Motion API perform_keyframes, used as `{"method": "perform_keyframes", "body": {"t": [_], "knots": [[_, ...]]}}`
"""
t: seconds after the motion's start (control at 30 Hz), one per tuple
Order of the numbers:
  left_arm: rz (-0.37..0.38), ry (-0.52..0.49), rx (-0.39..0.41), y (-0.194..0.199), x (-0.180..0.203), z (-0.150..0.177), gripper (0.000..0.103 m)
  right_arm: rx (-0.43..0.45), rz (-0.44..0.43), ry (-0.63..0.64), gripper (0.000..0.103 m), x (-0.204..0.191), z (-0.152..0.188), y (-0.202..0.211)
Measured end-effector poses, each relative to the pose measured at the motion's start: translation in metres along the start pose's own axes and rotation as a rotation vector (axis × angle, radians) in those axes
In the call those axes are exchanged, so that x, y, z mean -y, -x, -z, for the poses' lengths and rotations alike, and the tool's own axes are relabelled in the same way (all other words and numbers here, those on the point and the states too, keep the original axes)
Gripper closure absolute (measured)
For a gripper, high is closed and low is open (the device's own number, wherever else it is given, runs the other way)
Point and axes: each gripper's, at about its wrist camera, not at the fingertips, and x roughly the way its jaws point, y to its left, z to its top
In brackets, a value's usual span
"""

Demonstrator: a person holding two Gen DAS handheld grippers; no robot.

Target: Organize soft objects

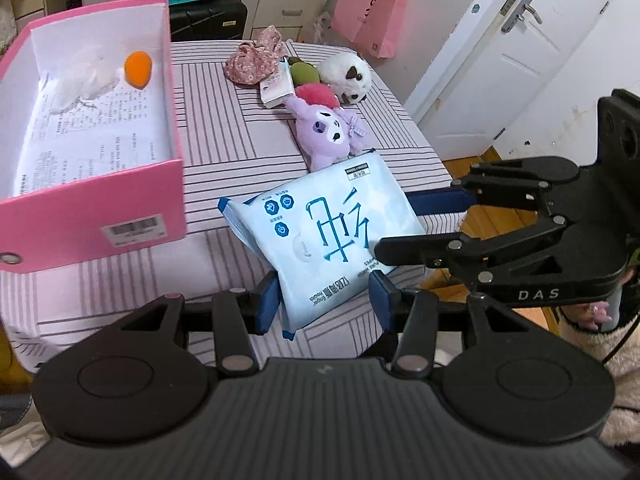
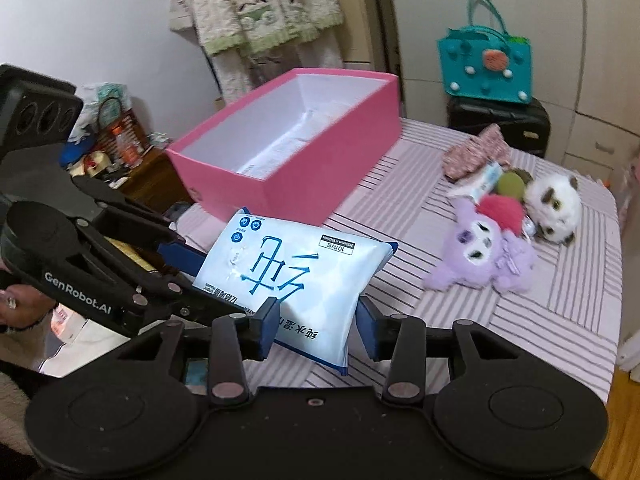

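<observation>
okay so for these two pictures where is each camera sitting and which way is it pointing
Left wrist: rides on the left gripper, looks along its fingers across the striped table toward the door; the right gripper enters from the right.
Right wrist: rides on the right gripper, looks across the table toward the pink box; the left gripper and a hand show at left.
Shared: the blue wipes pack between both grippers' fingers, the pink box, the purple plush.
</observation>
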Motion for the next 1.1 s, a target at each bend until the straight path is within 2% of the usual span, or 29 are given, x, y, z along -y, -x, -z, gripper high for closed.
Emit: {"method": "perform_keyframes", "body": {"t": [0.17, 0.4, 0.77, 0.9, 0.97, 1.1], "knots": [[-0.023, -0.011, 0.021, 0.026, -0.007, 0.002, 0.056, 0.030, -0.001, 0.073, 0.053, -0.025, -0.017, 0.005], [-0.059, -0.003, 0.120, 0.055, -0.027, -0.007, 0.056, 0.099, 0.000, 0.146, 0.051, -0.045, -0.048, 0.000], [-0.092, 0.037, 0.231, 0.076, -0.077, -0.051, 0.056, 0.224, -0.004, 0.206, 0.051, -0.049, -0.115, -0.026], [-0.074, 0.093, 0.249, 0.072, -0.105, -0.068, 0.056, 0.236, -0.026, 0.178, 0.062, -0.034, -0.142, -0.047], [-0.062, 0.134, 0.250, 0.067, -0.123, -0.076, 0.056, 0.217, -0.037, 0.147, 0.072, -0.024, -0.154, -0.060], [-0.063, 0.209, 0.251, 0.054, -0.157, -0.090, 0.056, 0.150, -0.064, 0.056, 0.078, -0.003, -0.173, -0.095]]}}
